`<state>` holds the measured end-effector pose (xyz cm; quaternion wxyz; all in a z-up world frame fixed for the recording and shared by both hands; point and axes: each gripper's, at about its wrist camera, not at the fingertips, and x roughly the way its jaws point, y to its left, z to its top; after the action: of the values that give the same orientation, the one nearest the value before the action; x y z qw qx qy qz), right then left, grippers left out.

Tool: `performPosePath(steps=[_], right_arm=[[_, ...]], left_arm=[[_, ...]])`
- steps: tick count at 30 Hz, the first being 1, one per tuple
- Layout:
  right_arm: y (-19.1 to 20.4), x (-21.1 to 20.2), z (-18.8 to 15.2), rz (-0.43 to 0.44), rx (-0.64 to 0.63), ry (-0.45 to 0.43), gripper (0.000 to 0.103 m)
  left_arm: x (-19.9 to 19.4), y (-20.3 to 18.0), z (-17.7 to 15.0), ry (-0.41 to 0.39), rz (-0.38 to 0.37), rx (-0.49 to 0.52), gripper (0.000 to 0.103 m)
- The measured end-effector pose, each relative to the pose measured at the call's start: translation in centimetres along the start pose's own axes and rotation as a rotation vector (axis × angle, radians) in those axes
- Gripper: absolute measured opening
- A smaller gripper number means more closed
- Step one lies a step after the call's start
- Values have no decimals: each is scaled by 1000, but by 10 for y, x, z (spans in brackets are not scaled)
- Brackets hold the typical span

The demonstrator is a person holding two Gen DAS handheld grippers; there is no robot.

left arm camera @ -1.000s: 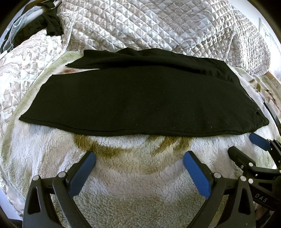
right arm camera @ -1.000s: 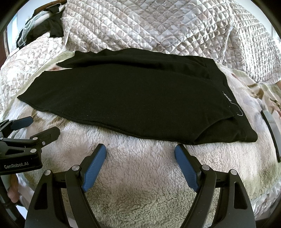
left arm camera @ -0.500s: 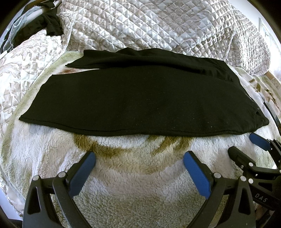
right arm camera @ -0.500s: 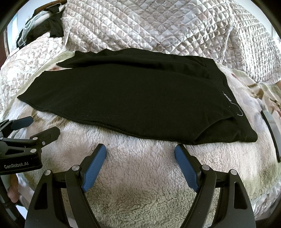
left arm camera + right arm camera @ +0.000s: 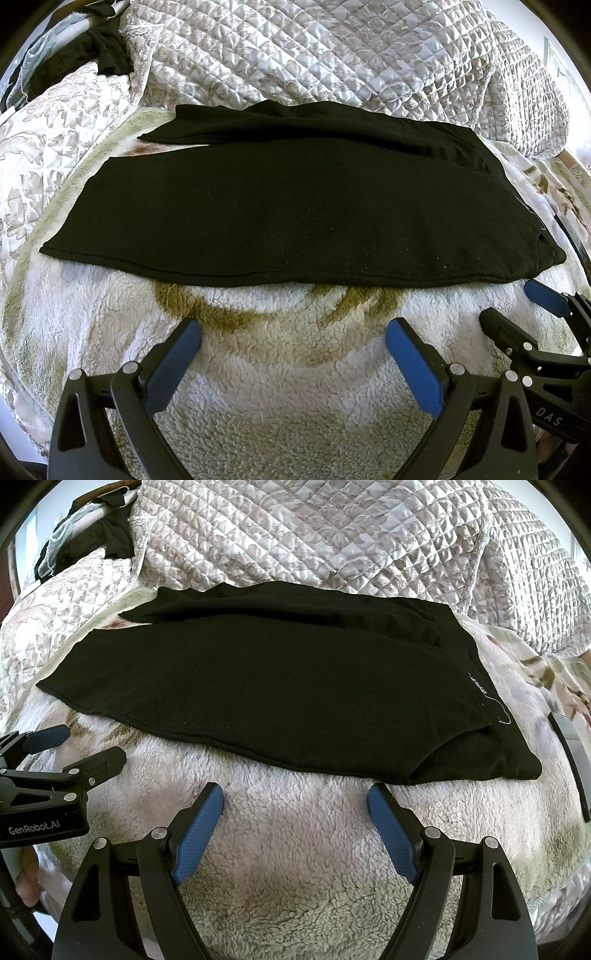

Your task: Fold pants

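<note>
Black pants (image 5: 295,206) (image 5: 266,686) lie flat across a fleecy blanket, one leg laid over the other, waistband at the right and leg hems at the left. My left gripper (image 5: 293,334) hovers open over bare blanket just short of the pants' near edge. In the right wrist view my right gripper (image 5: 295,801) is open too, close to the near edge toward the waistband end. Each gripper shows in the other's view: the right gripper (image 5: 517,306) at the right side, the left gripper (image 5: 77,746) at the left side. Nothing is held.
The fleecy cream and olive blanket (image 5: 288,406) covers the bed. A quilted floral bedspread (image 5: 314,55) is heaped behind the pants. Dark clothing (image 5: 99,55) lies at the far left corner. A dark flat object (image 5: 570,753) rests on the blanket right of the waistband.
</note>
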<state>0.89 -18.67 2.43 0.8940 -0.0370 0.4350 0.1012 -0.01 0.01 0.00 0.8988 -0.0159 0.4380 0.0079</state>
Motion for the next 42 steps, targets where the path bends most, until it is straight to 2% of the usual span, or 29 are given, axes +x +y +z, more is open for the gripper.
performPosePath(steps=[42], right_arm=[[0,0,-3,16,-22,-14,80]], left_arm=[[-2,-1,-1,-8,-1,2,102]])
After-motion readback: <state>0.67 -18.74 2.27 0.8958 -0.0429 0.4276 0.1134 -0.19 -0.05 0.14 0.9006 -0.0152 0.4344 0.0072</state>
